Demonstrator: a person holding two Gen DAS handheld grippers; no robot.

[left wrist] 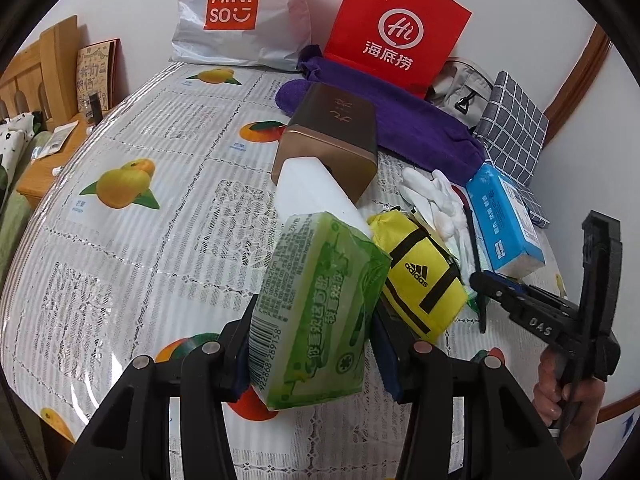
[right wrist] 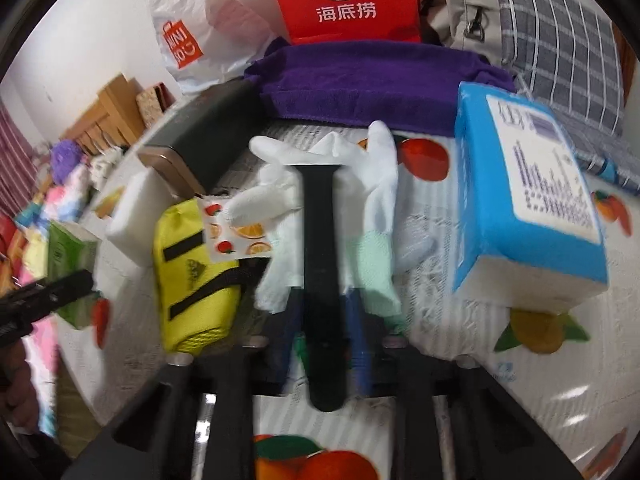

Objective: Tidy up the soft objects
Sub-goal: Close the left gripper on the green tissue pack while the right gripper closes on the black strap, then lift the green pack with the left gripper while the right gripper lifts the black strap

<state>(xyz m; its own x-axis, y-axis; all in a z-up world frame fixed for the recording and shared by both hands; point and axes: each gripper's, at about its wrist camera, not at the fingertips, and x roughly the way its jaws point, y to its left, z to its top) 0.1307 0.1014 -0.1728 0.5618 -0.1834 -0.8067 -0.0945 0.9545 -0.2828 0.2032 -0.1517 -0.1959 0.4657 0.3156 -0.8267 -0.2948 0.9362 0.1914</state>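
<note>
Right wrist view: the right tongs (right wrist: pixel 322 320) point down and forward over the table (right wrist: pixel 520 392), and a black strap (right wrist: pixel 320 264), long and flat, runs straight up the frame between the two blue pads (right wrist: pixel 356 332). Its long axis lies along the line of the tongs, its near end under the jaws and its squared far end resting on a pair of white gloves (right wrist: pixel 360 184). The jaws stand narrow and look to be pressed on the strap's sides, though motion blur leaves the contact not fully certain. The strap thus lies directly ahead of the right tongs, far nearer to them than to the left. A yellow pouch (right wrist: pixel 192 272) lies just left of the strap, a blue tissue pack (right wrist: pixel 528 200) well to its right, and a purple towel (right wrist: pixel 372 88) across the back.

Left wrist view: the left tongs (left wrist: pixel 308 344) are part open and closed on a green tissue pack (left wrist: pixel 316 312), held upright and clear of the table, its long axis in line with the fingers. Beyond it lie a white foam block (left wrist: pixel 312 192) and a bronze tin (left wrist: pixel 332 136); the right tongs appear at the right edge in a person's hand (left wrist: pixel 560 392).

Surface: a clear-covered cloth printed with fruit and lace bands, glossy and likely slippery. Room: white wall behind, a red paper bag (left wrist: pixel 396 28) and a white shopping bag (left wrist: pixel 240 12) stood against it, wooden furniture at the left.
</note>
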